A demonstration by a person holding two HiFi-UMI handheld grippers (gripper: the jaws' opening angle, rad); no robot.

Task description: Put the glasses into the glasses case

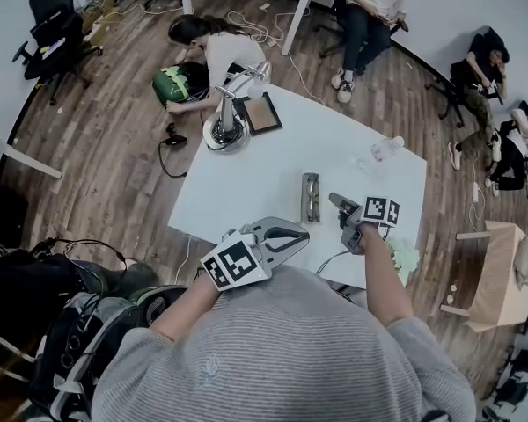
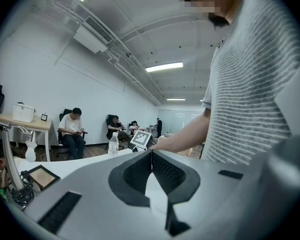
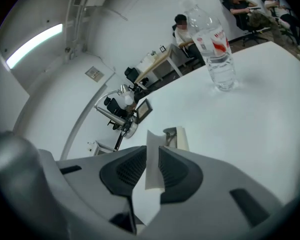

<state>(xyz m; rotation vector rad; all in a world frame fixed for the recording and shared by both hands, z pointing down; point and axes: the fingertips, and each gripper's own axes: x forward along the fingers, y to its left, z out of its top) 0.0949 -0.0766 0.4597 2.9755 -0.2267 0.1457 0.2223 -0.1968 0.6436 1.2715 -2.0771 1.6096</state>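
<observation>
Glasses (image 1: 311,202): dark frame, lying lengthwise inside the case (image 1: 311,176). The case is a narrow grey box, lid open, on the white table (image 1: 264,170) towards its near edge. From the right gripper view it sits just past the jaw tips. Left gripper (image 1: 304,233): jaws together at the tips, nothing between them. It is held about level at the near table edge and points across towards the right gripper, with its marker cube (image 1: 235,265) turned up; a bare forearm runs back to a striped grey sleeve. Right gripper (image 3: 152,151): jaws clamped on a thin white sheet (image 3: 153,140), which stands on edge between the pads and pokes out past the tips. It is tilted down at the table, nose just beside the near end of the case, and the right hand (image 1: 367,236) holds it from behind with the arm bent at the person's side. Clear bottle (image 1: 385,149): upright, well beyond the case, near the right table edge. Lamp (image 1: 226,130) and small framed panel (image 1: 260,112): far corner of the table. Beyond: seated people along the wall, and one crouching on the wood floor.
</observation>
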